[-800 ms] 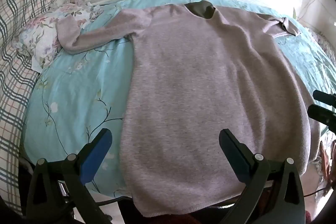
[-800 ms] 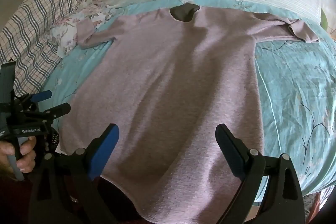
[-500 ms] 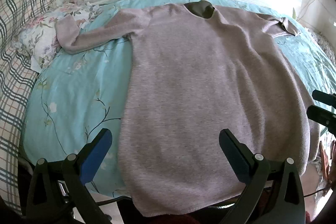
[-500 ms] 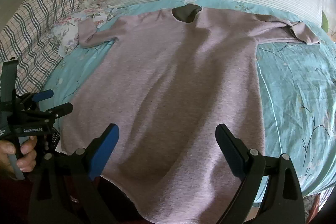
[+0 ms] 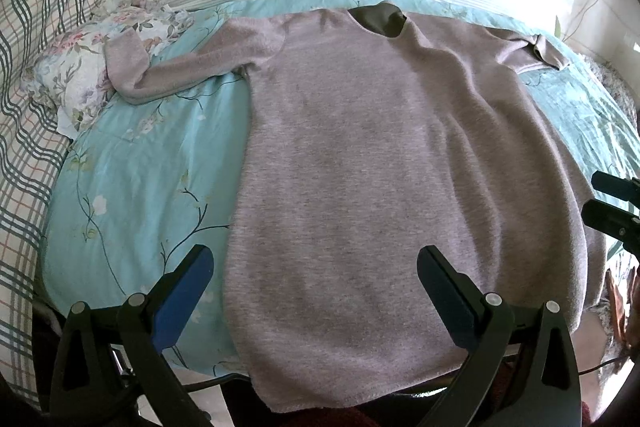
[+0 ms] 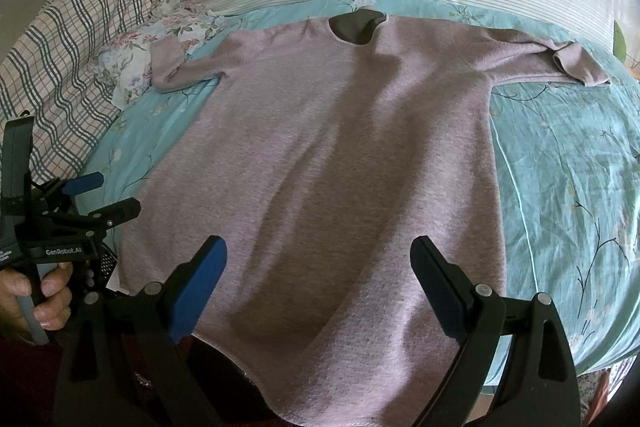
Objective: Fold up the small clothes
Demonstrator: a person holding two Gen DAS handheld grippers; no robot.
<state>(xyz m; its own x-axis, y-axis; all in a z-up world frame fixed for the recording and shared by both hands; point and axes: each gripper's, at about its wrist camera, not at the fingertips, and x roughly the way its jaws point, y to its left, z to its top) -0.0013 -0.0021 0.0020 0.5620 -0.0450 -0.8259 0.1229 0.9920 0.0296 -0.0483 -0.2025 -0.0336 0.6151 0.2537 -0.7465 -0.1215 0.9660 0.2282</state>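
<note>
Mauve knit top (image 5: 380,163) is spread flat at the bed's (image 5: 132,163) near edge; soft, limp, best pinched at hem corners. Left gripper (image 5: 312,291) and right gripper (image 6: 316,279) are held wide, empty.

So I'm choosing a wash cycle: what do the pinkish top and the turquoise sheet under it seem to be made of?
The pinkish top looks like soft heathered knit, perhaps fleece or jersey: matte, fuzzy surface, limp drape. The turquoise sheet looks like smooth woven cotton or a blend: printed floral branches, fine creases, a slight sheen. Fibre content can't be confirmed.
</note>
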